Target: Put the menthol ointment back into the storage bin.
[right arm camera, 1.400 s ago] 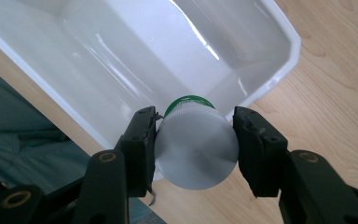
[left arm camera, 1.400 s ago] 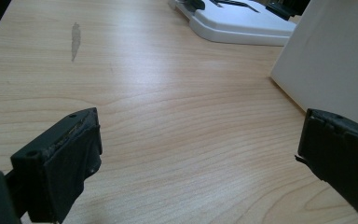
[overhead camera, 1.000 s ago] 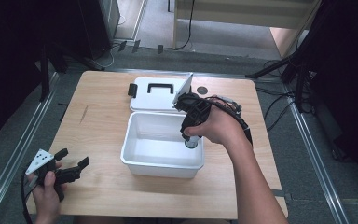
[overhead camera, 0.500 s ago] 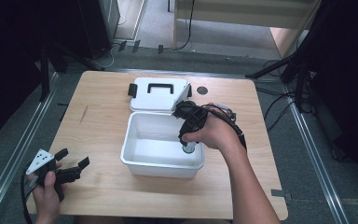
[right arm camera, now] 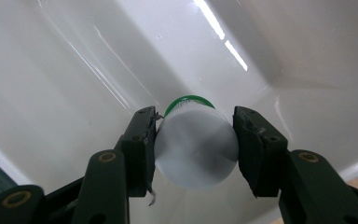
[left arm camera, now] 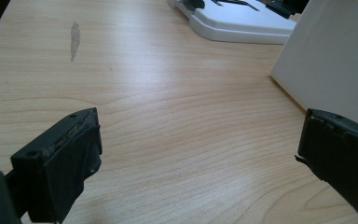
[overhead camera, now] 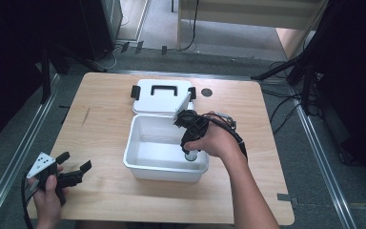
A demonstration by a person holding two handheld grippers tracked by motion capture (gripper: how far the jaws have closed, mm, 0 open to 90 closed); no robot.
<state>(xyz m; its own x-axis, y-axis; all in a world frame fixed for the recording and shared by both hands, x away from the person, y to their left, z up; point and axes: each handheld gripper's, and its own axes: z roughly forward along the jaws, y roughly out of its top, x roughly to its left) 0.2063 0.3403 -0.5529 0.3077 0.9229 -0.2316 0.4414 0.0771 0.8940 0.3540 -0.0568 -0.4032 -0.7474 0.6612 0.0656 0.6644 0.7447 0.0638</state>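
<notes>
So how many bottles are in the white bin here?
1: a small bottle with a green band, gripped by the right gripper at the white bin's right end. None looks hidden.

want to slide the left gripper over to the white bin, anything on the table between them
Nothing: between the left gripper and the white bin there is just bare wooden table. Both the high view and the left gripper view show it.

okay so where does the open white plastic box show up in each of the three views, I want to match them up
High view: the open white plastic box sits mid-table, with the right gripper lowered inside it.
Left gripper view: its outer white wall stands at the right edge.
Right gripper view: its glossy white inner walls and floor lie behind the jaws.
Shared landmark: the white lid with black handle, lying behind the box, also at the top of the left gripper view.
</notes>
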